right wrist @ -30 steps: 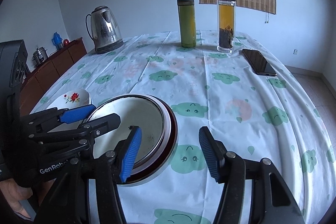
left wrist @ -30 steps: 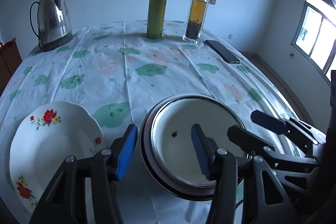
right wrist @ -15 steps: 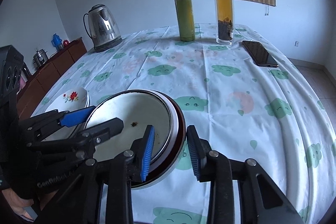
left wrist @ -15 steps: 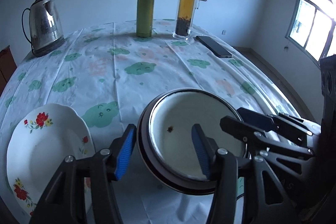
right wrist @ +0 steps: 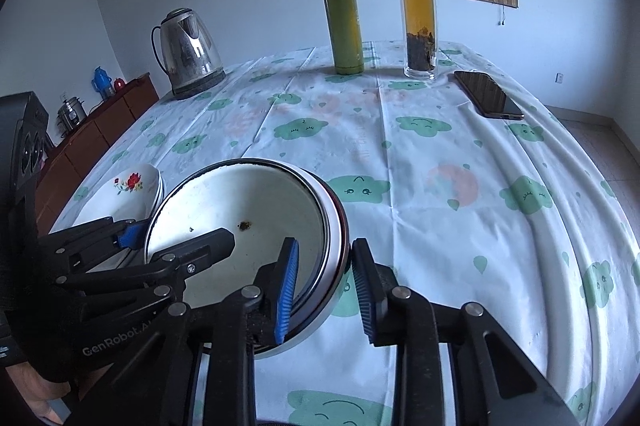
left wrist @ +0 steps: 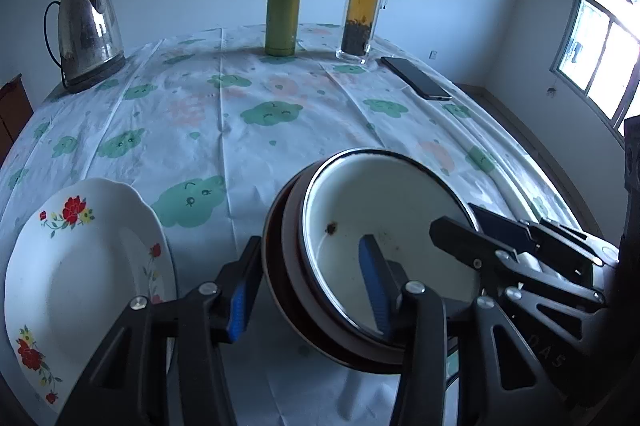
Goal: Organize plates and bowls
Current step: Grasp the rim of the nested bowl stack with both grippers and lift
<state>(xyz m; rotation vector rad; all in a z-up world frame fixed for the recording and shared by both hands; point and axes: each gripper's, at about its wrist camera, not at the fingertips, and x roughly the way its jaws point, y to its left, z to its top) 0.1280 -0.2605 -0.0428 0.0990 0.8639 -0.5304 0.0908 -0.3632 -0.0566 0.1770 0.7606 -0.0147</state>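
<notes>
While tilted above cloud-print tablecloth [left wrist: 248, 154], stack of nested bowls [left wrist: 384, 210] sits between both tools. Left gripper [left wrist: 308, 290] jaws, just closing, straddle near-left rim, pads against it. Right gripper [right wrist: 326, 282] jaws, just narrowed, clamp opposite rim. Floral plate [left wrist: 80, 266] lies just left of stack.

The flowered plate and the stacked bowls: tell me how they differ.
The flowered plate is shallow, with red flower prints; the stacked bowls are deep and plain white inside, with a dark speck.
The plate lies alone on the tablecloth, ungripped; the bowls are nested and tilted, with the left gripper and right gripper straddling their rims.
Both are round and white inside.
</notes>
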